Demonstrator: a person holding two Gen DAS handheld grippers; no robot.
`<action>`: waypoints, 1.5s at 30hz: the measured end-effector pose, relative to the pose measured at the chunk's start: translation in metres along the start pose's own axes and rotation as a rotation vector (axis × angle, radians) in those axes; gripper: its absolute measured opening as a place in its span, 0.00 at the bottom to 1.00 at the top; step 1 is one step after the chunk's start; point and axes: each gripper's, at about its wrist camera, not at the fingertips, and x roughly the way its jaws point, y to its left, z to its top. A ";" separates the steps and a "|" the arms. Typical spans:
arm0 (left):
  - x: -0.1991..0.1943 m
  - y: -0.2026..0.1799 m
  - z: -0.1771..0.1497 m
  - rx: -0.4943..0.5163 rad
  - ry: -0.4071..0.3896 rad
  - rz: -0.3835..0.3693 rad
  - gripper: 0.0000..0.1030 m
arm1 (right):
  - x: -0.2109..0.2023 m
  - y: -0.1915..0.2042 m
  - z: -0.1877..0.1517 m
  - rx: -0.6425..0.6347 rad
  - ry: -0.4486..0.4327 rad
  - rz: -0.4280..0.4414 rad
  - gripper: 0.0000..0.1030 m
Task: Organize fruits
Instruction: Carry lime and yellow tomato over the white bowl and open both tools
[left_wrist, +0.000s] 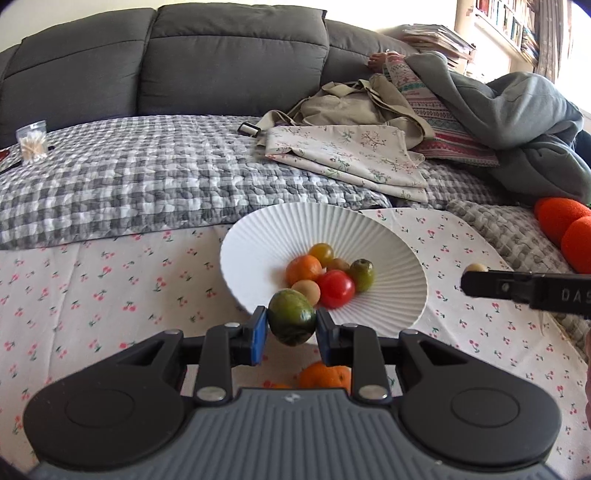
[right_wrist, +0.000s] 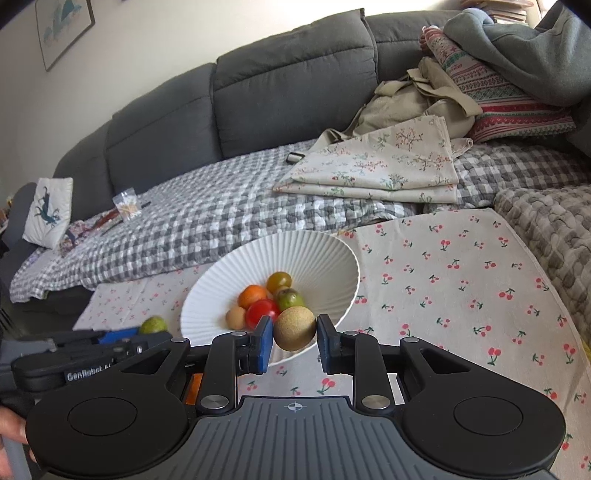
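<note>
A: Nearest first. Your left gripper (left_wrist: 291, 325) has its blue pads pinching a green fruit (left_wrist: 291, 322) from both sides; the fruit hangs clear of the cloth (left_wrist: 110, 295), just in front of the bowl's near rim; an orange (left_wrist: 325, 374) lies on the cloth directly below, partly hidden by the gripper body.

B: And your right gripper (right_wrist: 294, 330)?

A: Its pads are pinching a tan fruit (right_wrist: 294, 328); held over the near rim of the bowl (right_wrist: 321, 258); from the left wrist view only its dark tip shows, to the right of the bowl, a pale round top just above it.

B: Bowl contents?

A: White, ribbed; it sits on the cherry-print cloth; inside, a cluster touching one another: a red tomato (left_wrist: 336, 288), a small tan fruit (left_wrist: 306, 290), an orange fruit (left_wrist: 303, 269), a green fruit with a dark stem end (left_wrist: 362, 274), a yellow-green tomato (left_wrist: 321, 253); one more brownish piece among them, kind unclear.

B: Beyond that?

A: Checked quilt (left_wrist: 147, 166) on the grey sofa (left_wrist: 221, 55); folded floral cloth (left_wrist: 351, 155) to the right of it; a beige bag (left_wrist: 343, 103) and a heap of blankets behind; a small clear packet (left_wrist: 33, 142) far left.
</note>
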 end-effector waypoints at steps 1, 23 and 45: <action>0.004 -0.001 0.000 0.001 0.002 -0.006 0.25 | 0.004 0.002 0.000 -0.014 0.001 -0.006 0.23; 0.053 -0.030 -0.001 0.115 0.057 -0.068 0.25 | 0.067 0.015 0.004 -0.132 0.042 -0.033 0.23; 0.032 -0.015 0.012 0.034 -0.005 -0.042 0.41 | 0.053 -0.013 0.021 0.036 -0.007 0.002 0.31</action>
